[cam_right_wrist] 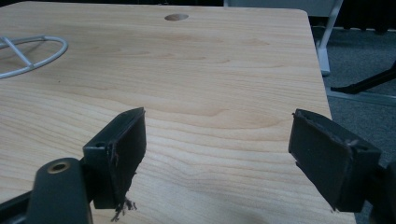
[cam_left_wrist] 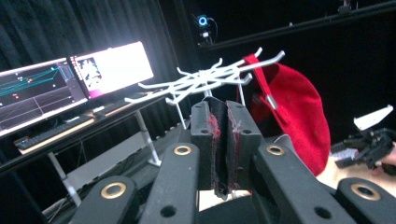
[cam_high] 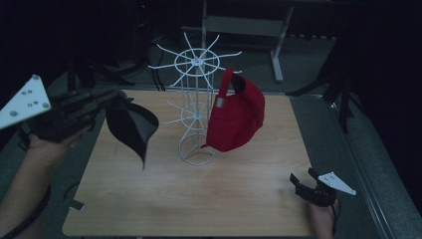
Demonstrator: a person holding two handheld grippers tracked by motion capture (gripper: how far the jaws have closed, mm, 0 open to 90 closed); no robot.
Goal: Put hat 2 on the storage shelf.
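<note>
The left gripper point(cam_high: 110, 99) is clenched on what looks like a black cap point(cam_high: 132, 128), held above the bench's point(cam_high: 199, 199) left side, near the white rack point(cam_high: 196, 107). A red cap point(cam_high: 236, 117) hangs on the rack's right. The right gripper point(cam_high: 304, 180) rests released at the near right corner.

Matt cloth black cap point(cam_high: 130, 127), red cloth cap point(cam_high: 236, 117), white wire rack point(cam_high: 196, 89), smooth wooden table point(cam_high: 199, 194).

The room is dim, with black curtains point(cam_left_wrist: 42, 32) hanging behind everything. A light wooden worktop with rounded corners point(cam_high: 249, 199) stands on grey carpet floor point(cam_high: 378, 164). Beyond it sits a grey metal-legged table frame point(cam_high: 278, 50), and dark tripod legs point(cam_high: 323, 82) spread across the floor at the right. In the left gripper view, two lit monitors point(cam_left_wrist: 74, 84) and a keyboard point(cam_left_wrist: 51, 133) rest on a long dark desk point(cam_left_wrist: 84, 130).
</note>
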